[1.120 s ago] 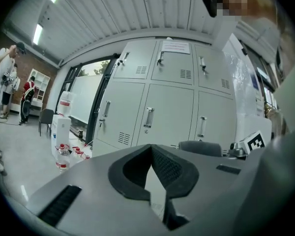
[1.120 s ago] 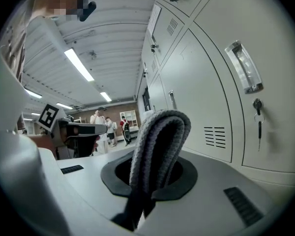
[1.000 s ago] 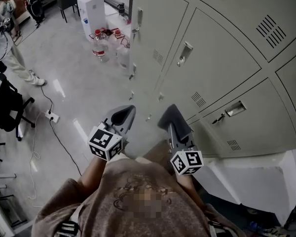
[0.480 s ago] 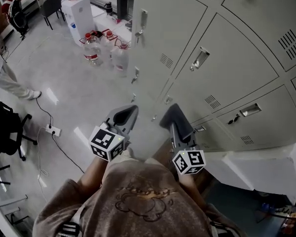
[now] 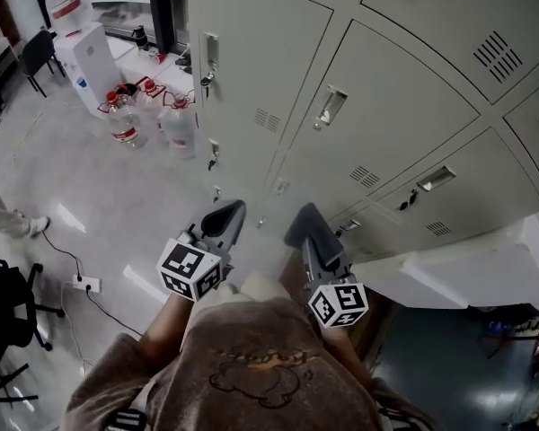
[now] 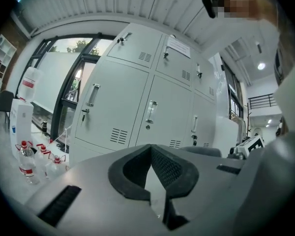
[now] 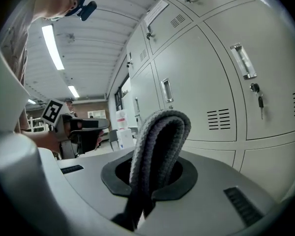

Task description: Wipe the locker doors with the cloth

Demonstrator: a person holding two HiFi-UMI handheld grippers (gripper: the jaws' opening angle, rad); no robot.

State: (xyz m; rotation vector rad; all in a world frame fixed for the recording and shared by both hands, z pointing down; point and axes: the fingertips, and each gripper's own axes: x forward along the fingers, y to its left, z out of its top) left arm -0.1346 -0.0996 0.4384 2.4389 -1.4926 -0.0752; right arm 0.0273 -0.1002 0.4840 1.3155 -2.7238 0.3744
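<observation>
My right tongs (image 7: 155, 176) are clenched on the grey cloth (image 7: 160, 132). It is folded over, and the fold stands up out of the jaws as a thick rounded loop past the tips. My left tongs (image 6: 150, 154) are closed tip to tip with nothing between them. They sit just to the left of the right pair, with both pointing the same way.

The locker doors (image 7: 201, 77) rise ahead of both tongs and run off to the right of the right pair. The cloth is not touching any door, so I judge the wiping is not under way at this spot and the step in hand is bringing the fold up to the metal.

To do that well, I should:
- Lay the broad side of the fold on the panel rather than poking with the loop's crown.
- Press evenly.
- Draw long overlapping strokes down each door.
- Hold the clench firm, since a thick knitted fold can creep out under drag.

The recessed handle (image 7: 167, 90), the vent slots (image 7: 219, 118) and the key hanging in the lock (image 7: 259, 102) could all snag the weave, so I would ease round them. The left tongs have no job here and are best held clear of the stroke.
</observation>
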